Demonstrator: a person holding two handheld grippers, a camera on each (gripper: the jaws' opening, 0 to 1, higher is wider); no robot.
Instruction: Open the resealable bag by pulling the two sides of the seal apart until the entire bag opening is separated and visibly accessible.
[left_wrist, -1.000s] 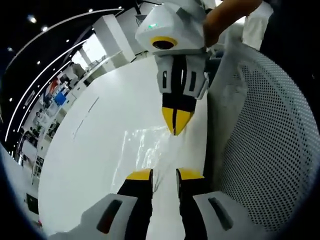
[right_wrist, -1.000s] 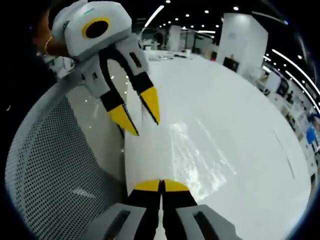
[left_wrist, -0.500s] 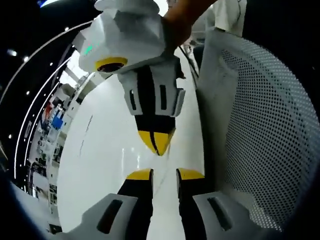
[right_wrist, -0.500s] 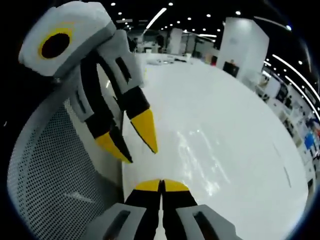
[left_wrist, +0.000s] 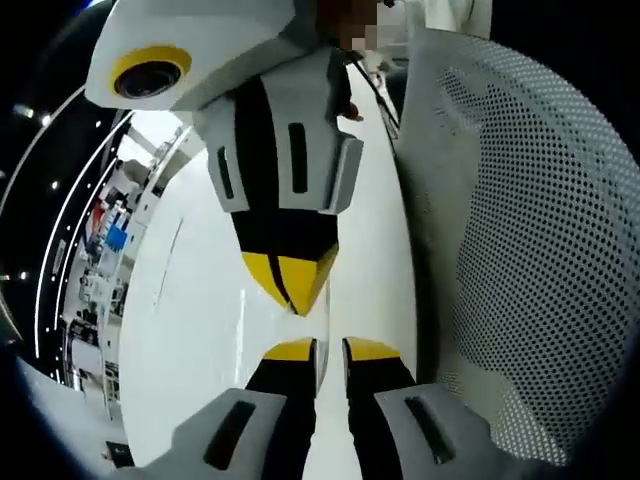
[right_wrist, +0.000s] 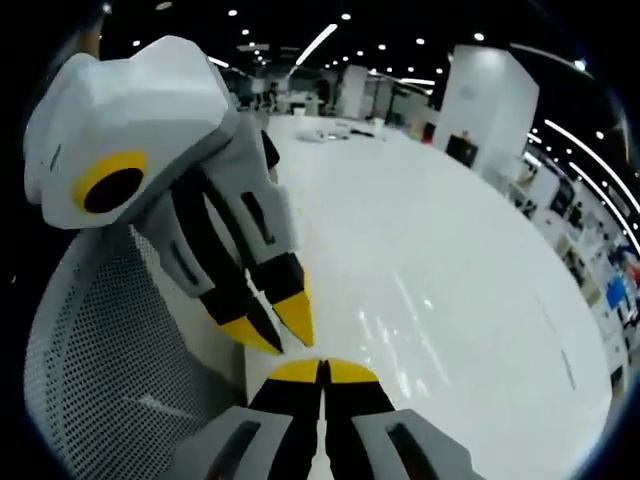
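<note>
Left gripper view, own jaws: your left gripper (left_wrist: 318, 349) shows a narrow slit between its yellow tips – can't tell if bag film is pinched there.
Left gripper view, other tool: right gripper (left_wrist: 288, 280) comes down from above, tips together, nose to nose with yours – likely so each takes one side of the seal.
Left gripper view, bag: too faint to make out against the white table (left_wrist: 200, 330); mesh chair back (left_wrist: 520, 250) beside.
Right gripper view, own jaws: your right gripper (right_wrist: 321, 370) is pressed closed; what it holds is unclear.
Right gripper view, other tool: left gripper (right_wrist: 280, 325) nearly closed, just beside yours.
Right gripper view, bag: only glare streaks on the table (right_wrist: 450, 300); bag edge not distinguishable.
</note>
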